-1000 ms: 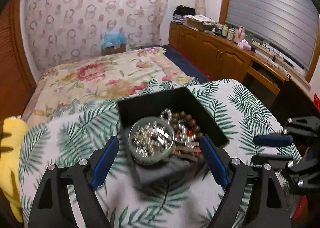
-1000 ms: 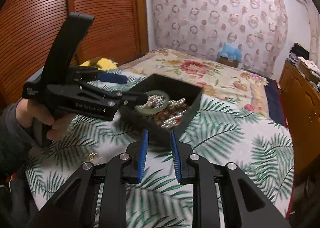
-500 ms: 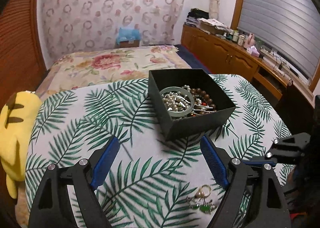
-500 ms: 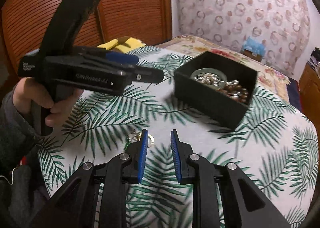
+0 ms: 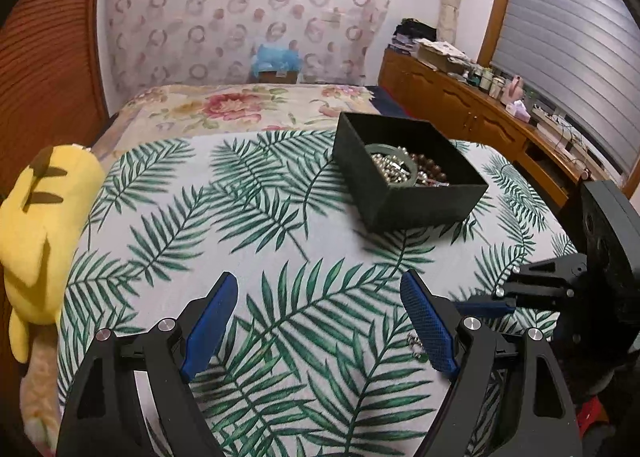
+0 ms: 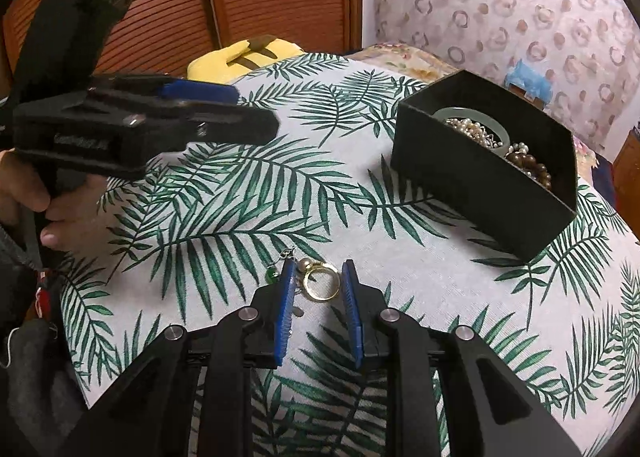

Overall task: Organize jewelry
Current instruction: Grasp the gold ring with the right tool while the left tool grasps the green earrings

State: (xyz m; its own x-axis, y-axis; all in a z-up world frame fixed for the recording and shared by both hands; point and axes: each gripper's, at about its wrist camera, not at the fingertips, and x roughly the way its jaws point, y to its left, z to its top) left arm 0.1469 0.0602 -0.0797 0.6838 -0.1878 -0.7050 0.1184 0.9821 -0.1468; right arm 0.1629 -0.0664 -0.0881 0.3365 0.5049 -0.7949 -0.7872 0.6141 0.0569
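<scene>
Gold ring (image 6: 321, 284): lying on the palm-print cloth (image 6: 248, 193), between the parted fingers of the right gripper (image 6: 317, 285), green bead (image 6: 272, 277) beside. Black box (image 6: 480, 185) of beads: well apart. Left gripper (image 5: 316, 315): spread wide, empty.

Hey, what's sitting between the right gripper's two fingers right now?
In the right wrist view, a gold ring lies on the leaf-print cloth between the right gripper's open fingers, untouched; small beads lie beside the left finger.
</scene>
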